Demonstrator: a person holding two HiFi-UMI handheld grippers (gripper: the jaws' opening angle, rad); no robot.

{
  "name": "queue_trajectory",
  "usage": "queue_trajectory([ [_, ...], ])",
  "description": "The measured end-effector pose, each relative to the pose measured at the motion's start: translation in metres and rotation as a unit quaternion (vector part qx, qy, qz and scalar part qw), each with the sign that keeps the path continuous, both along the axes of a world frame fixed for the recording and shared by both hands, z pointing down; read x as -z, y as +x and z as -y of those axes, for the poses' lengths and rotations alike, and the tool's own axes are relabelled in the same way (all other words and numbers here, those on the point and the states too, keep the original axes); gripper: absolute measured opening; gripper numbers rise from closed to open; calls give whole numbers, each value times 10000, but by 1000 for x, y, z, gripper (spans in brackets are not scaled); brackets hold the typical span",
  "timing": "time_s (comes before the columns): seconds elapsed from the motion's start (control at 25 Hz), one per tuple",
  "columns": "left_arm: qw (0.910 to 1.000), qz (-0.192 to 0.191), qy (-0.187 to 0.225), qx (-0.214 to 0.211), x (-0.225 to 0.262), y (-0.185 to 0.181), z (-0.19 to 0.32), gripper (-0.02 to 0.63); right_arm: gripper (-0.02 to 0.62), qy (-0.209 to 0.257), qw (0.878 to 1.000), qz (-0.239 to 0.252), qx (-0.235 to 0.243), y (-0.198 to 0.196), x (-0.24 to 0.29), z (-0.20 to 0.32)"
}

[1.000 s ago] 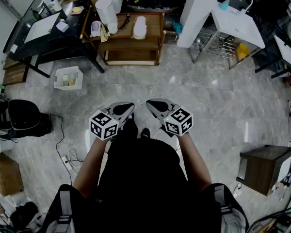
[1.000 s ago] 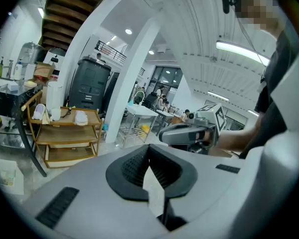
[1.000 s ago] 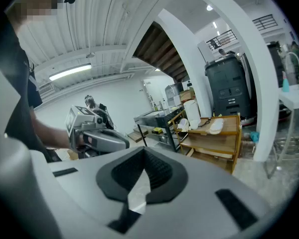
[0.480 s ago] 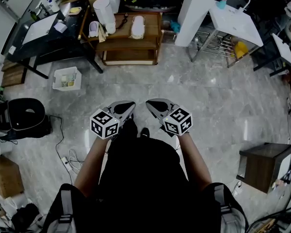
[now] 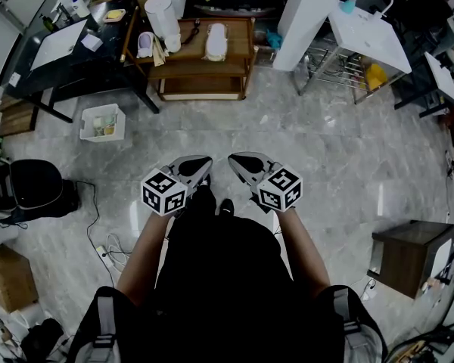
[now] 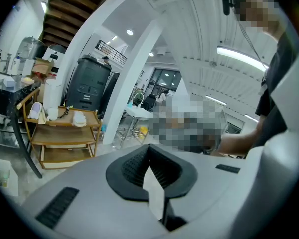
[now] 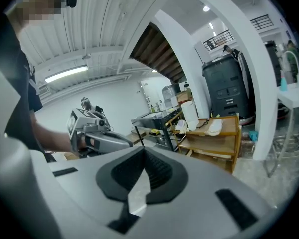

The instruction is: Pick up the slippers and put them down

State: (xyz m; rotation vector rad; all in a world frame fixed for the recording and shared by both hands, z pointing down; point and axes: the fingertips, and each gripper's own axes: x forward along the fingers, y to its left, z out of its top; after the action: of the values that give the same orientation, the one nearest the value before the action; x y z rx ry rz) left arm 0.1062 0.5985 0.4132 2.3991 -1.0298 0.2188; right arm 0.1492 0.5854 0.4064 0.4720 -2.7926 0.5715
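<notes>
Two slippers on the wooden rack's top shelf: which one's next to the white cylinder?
The slipper at the left end, lilac-tinted, beside the tall white cylinder. The other slipper, plain white, lies alone nearer the right end.

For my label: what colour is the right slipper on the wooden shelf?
White slipper; best in the head view.

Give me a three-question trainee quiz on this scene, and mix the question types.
1. True or false: the left gripper holds a slipper.
2. The white slipper lies on: A) a sofa B) the two-tier wooden cart C) a bed.
3. Fill in: the right gripper has its jaws ____.
Key: 1 false; 2 B; 3 shut.
</notes>
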Motion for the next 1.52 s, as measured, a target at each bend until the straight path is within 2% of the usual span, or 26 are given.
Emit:
queue_trajectory([
  [0.4, 9997, -169, -152, -115, -5, -35, 47, 12, 8, -74, 9998, -147, -133, -36, 0, 47],
  [0.88, 9979, -242, -200, -560, -9, -61, 118, 12, 8, -116, 9991, -249, -315, -77, -7, 113],
  [1.2, 9958, -285, -224, -835, -9, -74, 146, 12, 8, -247, 9985, -233, -435, -100, -11, 139],
  [1.52, 9952, -342, -242, -886, -12, -88, 170, 12, 8, -247, 9981, -336, -445, -113, -17, 157],
])
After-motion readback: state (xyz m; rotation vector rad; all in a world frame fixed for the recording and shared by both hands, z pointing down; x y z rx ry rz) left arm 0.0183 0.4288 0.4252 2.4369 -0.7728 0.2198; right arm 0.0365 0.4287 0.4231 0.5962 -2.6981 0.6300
